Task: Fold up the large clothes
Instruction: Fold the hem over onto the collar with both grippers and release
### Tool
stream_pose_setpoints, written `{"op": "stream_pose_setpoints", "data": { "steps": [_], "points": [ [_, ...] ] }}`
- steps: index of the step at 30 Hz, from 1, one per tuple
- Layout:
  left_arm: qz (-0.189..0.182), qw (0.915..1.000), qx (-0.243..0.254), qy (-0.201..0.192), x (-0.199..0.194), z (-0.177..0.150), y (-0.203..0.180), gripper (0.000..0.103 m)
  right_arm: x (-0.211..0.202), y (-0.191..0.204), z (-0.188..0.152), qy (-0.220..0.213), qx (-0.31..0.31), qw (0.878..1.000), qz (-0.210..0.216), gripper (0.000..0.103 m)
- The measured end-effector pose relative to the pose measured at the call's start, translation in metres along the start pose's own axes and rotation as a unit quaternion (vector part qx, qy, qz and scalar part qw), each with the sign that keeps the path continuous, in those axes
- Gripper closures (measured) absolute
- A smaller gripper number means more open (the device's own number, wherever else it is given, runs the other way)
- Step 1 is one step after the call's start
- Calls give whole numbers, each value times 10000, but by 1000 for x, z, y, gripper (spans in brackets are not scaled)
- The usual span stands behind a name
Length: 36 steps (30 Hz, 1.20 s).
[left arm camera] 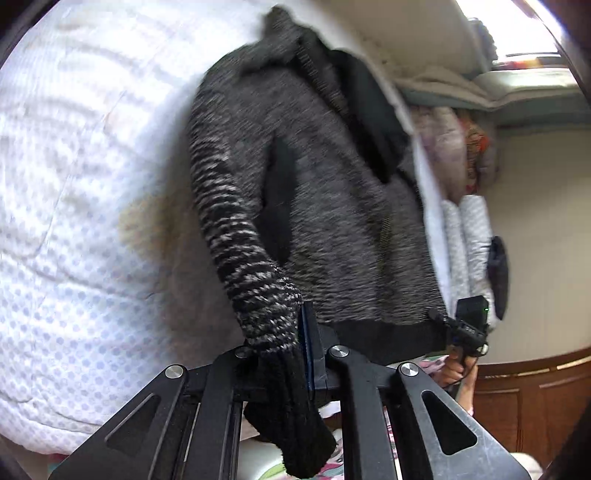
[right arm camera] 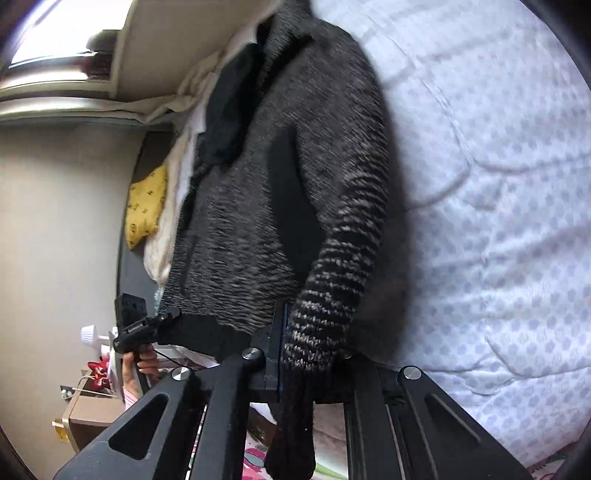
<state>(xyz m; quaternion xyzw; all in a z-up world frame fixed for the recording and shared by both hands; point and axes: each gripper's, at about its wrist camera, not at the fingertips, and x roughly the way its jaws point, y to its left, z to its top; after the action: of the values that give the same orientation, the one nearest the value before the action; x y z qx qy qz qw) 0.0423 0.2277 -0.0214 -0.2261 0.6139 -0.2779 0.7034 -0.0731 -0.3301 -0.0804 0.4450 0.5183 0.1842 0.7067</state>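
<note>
Left wrist view: left gripper at 6 o'clock, clamped on the sleeve near its cuff, black cuff dangling below the fingers. Sweater spread over the quilt, collar toward 12 o'clock, hem toward 5 o'clock. Right gripper at 4 o'clock, at the hem corner and seemingly pinching it, though jaw state impossible to tell from here. Folded bedding stacked at 3 o'clock. Motion blur across the knit.

Right wrist view: right gripper at 6 o'clock, closed on the other sleeve just above its cuff. Sweater filling the centre, quilt from 1 to 5 o'clock. Left gripper at 8 o'clock beside the hem corner. Yellow pillow at 9 o'clock.

Handling, as a judgement: thick, soft knit, fairly heavy for a garment, floppy, stretchy under its own weight, not slippery and not fragile. Ribbed cuffs and hem band the firmest places to grip; shoulder seams good for a later fold. Loose loops likely to snag on finger edges, so best taken in a full pinch.
</note>
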Motion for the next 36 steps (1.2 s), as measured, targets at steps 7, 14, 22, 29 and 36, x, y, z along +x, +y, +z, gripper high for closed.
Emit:
{"op": "stream_pose_setpoints", "data": {
  "steps": [7, 14, 22, 29, 36],
  "points": [
    [-552, 9962, 296, -612, -21, 25, -34, 90, -16, 37, 18, -614, -415, 9945, 735, 98],
    [-948, 9863, 391, -1292, -45, 88, -65, 90, -32, 69, 71, -1182, -430, 9862, 1073, 98],
    [-1086, 9748, 203, -1939, -38, 163, -89, 90, -41, 79, 150, -1602, -351, 9792, 1194, 98],
    [-1045, 9682, 0, -2272, -30, 221, -88, 92, -38, 81, 215, -1988, -374, 9718, 1211, 98],
    [-661, 9698, -328, -2324, -6, 268, -69, 93, -8, 62, 262, -1974, -204, 9761, 890, 98]
  ]
}}
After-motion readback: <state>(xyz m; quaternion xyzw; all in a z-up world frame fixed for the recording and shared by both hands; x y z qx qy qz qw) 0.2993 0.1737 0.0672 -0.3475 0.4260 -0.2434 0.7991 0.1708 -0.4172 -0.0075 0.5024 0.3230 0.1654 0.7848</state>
